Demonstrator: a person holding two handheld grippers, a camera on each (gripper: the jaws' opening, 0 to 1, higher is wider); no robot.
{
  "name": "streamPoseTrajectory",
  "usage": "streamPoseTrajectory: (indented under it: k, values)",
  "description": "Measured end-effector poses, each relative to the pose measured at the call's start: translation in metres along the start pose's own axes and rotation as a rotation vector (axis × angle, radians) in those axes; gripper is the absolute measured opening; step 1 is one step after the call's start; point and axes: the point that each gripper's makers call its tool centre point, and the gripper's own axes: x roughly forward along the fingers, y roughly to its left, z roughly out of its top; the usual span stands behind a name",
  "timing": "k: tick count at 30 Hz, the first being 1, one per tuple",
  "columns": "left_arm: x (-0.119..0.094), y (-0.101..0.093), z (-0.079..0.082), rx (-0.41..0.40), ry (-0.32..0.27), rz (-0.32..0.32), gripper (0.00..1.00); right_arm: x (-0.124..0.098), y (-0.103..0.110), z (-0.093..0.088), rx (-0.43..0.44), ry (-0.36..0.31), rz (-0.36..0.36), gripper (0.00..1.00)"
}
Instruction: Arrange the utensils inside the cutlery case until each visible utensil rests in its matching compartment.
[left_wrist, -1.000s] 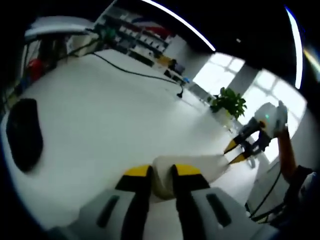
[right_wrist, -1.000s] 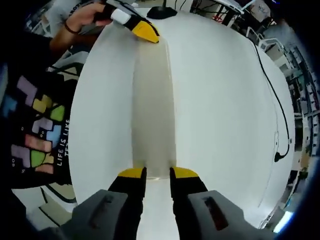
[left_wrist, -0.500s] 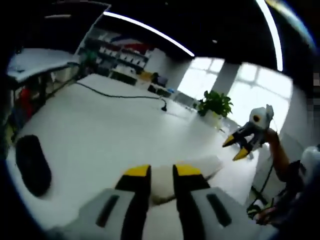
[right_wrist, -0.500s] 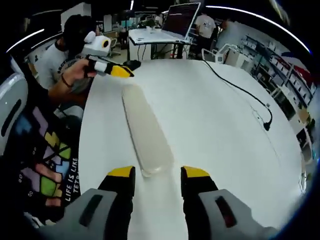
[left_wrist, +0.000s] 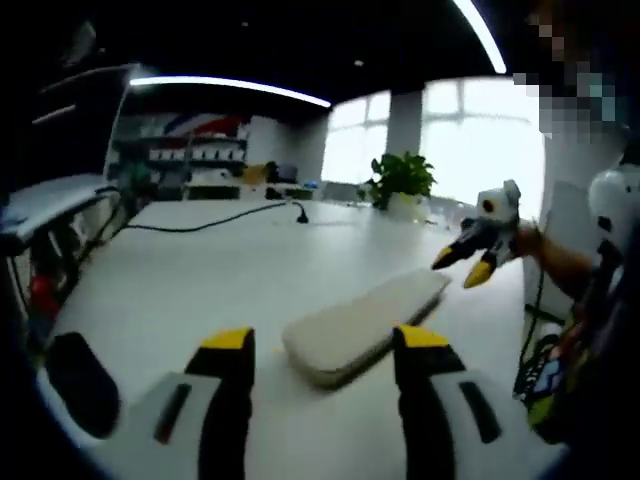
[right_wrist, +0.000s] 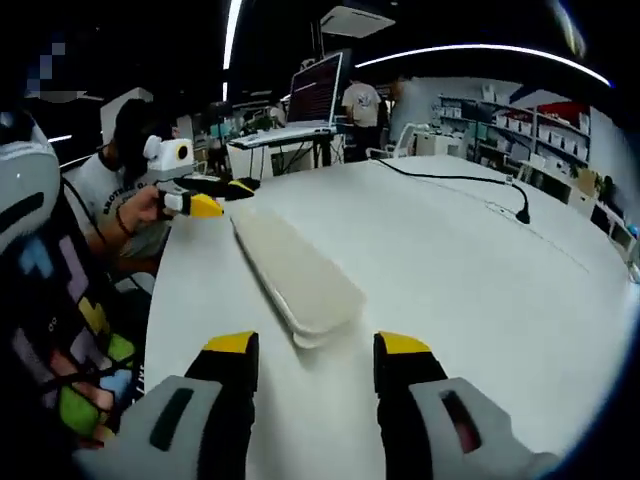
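Cutlery case (left_wrist: 365, 322) on table, untouched between both spread-jawed hand-held grippers.

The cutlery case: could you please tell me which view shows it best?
The right gripper view: the closed cutlery case lies lengthwise, its whole lid visible ahead of the open right claw. The left gripper view shows the case foreshortened, near end largest.
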Motion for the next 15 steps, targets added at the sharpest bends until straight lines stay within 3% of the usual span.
streamPoseTrajectory:
  k: [3,7,10,12,15]
  values:
    - [0.001,0.000,-0.007,0.004,0.022,0.001,0.60,0.003,-0.001,0.002,0.034,-0.058,-0.028,0.45]
    - [0.005,-0.002,-0.010,-0.026,0.021,-0.012,0.59,0.007,0.009,0.006,0.015,-0.095,-0.035,0.45]
    - [0.009,-0.005,-0.011,-0.018,0.021,-0.017,0.58,0.013,0.012,0.011,-0.060,-0.122,-0.059,0.46]
    - [0.011,-0.006,-0.013,-0.018,0.028,-0.021,0.58,0.016,0.012,0.008,-0.051,-0.112,-0.055,0.46]
    - [0.012,-0.007,-0.015,-0.049,0.035,-0.035,0.49,0.020,0.008,0.002,-0.032,-0.096,-0.060,0.44]
